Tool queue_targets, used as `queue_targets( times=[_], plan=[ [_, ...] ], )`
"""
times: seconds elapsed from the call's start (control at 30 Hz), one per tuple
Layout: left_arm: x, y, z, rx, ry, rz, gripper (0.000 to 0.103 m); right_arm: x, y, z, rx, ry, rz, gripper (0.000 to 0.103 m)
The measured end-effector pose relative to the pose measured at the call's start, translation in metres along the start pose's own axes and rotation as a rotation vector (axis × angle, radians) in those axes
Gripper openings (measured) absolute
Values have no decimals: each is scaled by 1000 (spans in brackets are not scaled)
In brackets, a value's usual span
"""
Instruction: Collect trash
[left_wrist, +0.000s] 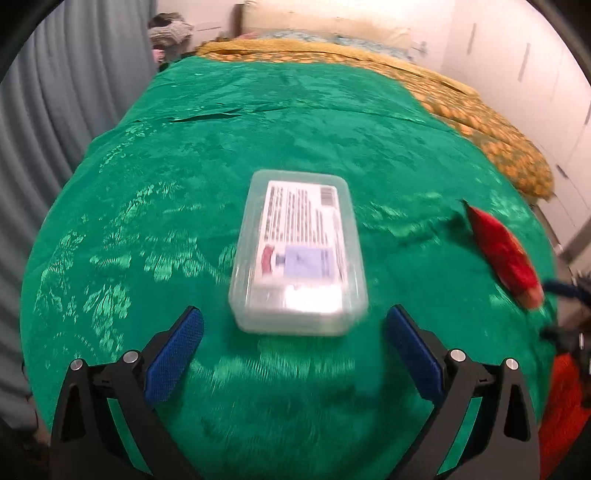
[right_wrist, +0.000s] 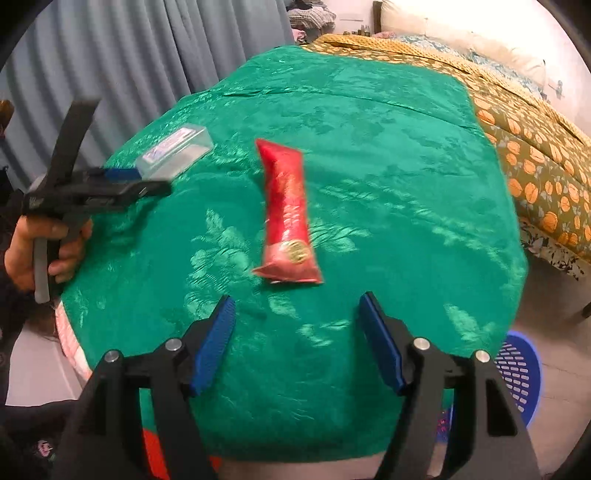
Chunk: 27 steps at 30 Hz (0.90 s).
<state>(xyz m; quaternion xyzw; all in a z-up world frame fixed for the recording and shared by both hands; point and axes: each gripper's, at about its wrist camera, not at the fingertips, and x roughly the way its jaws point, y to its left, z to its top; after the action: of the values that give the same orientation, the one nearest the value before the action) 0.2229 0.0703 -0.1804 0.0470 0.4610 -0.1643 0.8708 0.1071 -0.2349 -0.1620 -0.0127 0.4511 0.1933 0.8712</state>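
**Left wrist view: a clear box and a red wrapper wait on the green cloth**

Left wrist view puts the left gripper (left_wrist: 294, 328) just short of the clear plastic box (left_wrist: 299, 251), its blue-padded fingers (left_wrist: 173, 356) spread wide with nothing between them. The box lies flat near the middle of the green cloth (left_wrist: 258, 122), label up. It looks rigid, light and smooth-walled, so I judge a squeeze across its short sides safest; the glossy plastic could slip.

The red wrapper (right_wrist: 290, 210) lies on the cloth to the right of the box, well apart from it. The right gripper (right_wrist: 297, 334) is near the wrapper's sealed end, jaws wide and empty. The wrapper seems thin, crinkly and nearly weightless; pinching it across its narrow width should do. The cloth is shiny, patterned and soft. A blue perforated basket (right_wrist: 519, 373) stands on the floor beyond the cloth's right edge.
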Motion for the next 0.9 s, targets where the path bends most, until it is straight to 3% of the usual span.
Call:
queue_targets(
  times=[0.1,0.17,0.23,0.33,0.43,0.53,0.57,0.67,0.9],
  plan=[
    [-6,1,7,2,-8,-23,98,2,-2,23,5,26,42,68],
    [-7,-2,17,15,-9,-1,98,9,1,37,-3,46,59,64],
    [1,-5,29,30,19,-14,98,21,6,53,-20,77,53,59],
    [12,-10,38,55,50,24,98,33,14,64,-33,118,47,53],
    [18,-13,42,69,73,41,92,43,18,70,-53,146,8,48],
    [20,-13,44,76,84,58,83,52,18,74,-57,172,-3,31],
    [21,-14,44,76,86,65,76,54,17,74,-58,180,-9,21],
    [20,-12,44,63,92,61,62,49,18,72,-50,161,0,13],
    [3,-18,35,48,45,51,61,23,18,64,-10,88,52,11]
  ],
)
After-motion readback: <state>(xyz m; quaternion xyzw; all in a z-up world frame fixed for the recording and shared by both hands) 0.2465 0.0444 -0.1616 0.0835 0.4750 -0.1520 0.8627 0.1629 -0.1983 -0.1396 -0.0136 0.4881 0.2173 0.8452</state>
